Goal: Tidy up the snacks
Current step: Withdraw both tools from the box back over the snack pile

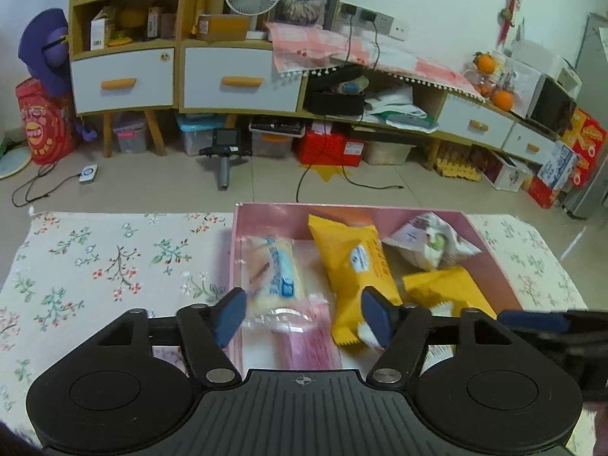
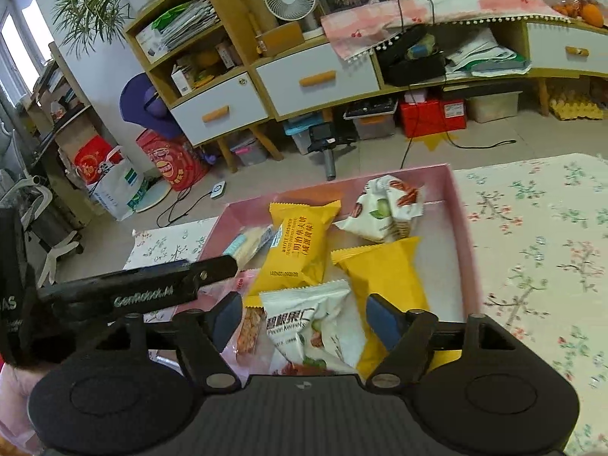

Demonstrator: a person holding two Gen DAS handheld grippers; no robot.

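A pink box [image 1: 349,207] [image 2: 467,235] on the flowered tablecloth holds several snack packets. In it lie two yellow packets [image 1: 353,258] [image 2: 300,243], the second [image 1: 440,285] [image 2: 383,277] nearer me, a white nut packet [image 1: 429,243] [image 2: 383,209] at the back, a clear packet with a blue label [image 1: 273,273] [image 2: 247,243] and a pink packet [image 1: 304,345]. My left gripper [image 1: 304,306] hangs open over the box's near left part, gripping nothing. My right gripper [image 2: 304,315] stands open over a white pecan packet [image 2: 315,319], its pads off it.
The flowered tablecloth [image 1: 114,258] [image 2: 539,250] stretches on both sides of the box. Past the table's far edge are the tiled floor, cables and a low cabinet [image 1: 235,79] with drawers. Each gripper shows at the side of the other's view.
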